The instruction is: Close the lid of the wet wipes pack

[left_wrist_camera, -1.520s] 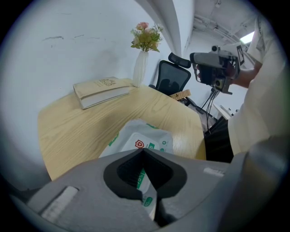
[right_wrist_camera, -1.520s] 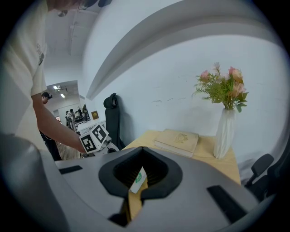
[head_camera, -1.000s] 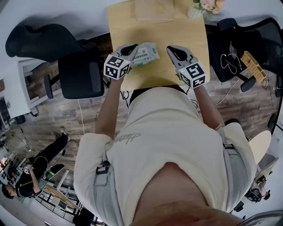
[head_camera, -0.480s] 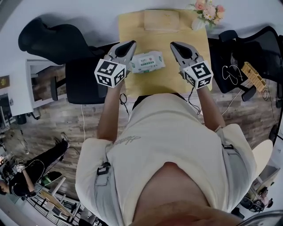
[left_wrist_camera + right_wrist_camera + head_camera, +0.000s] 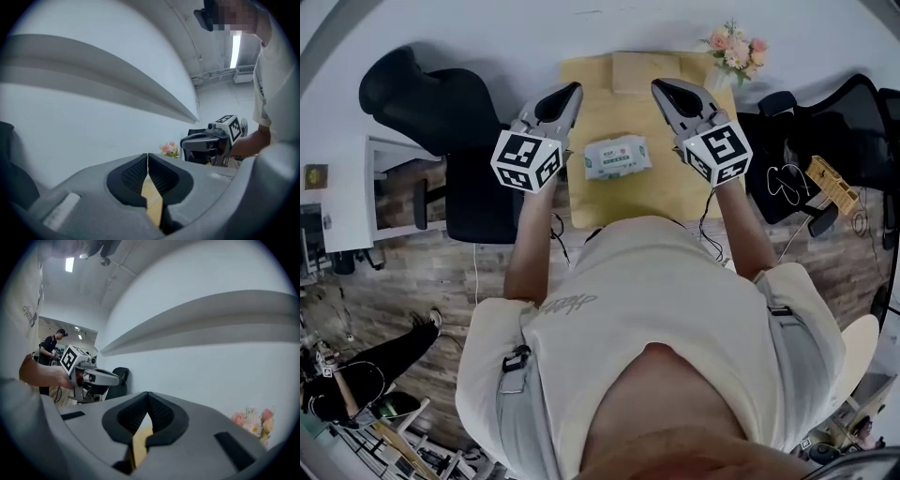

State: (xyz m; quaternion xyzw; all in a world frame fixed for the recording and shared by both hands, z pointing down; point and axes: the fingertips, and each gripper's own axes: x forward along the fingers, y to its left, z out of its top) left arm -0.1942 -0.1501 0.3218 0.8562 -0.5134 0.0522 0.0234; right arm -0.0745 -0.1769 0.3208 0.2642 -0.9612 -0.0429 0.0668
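Wooden, pale and rectangular, the table top (image 5: 656, 202) fills the head view's upper middle, and the soft white-and-green wet wipes pack (image 5: 617, 157) lies flat on it. The grey left gripper (image 5: 573, 88) hangs at ten o'clock from the pack and the grey right gripper (image 5: 658, 84) at two o'clock, neither touching it. A pink flower bunch (image 5: 734, 49) stands at one o'clock.

Left gripper view: its jaws are pressed together on nothing, with the right gripper (image 5: 183, 142) at three o'clock.

Right gripper view: its jaws are likewise closed and empty, with the left gripper (image 5: 123, 377) at nine o'clock.
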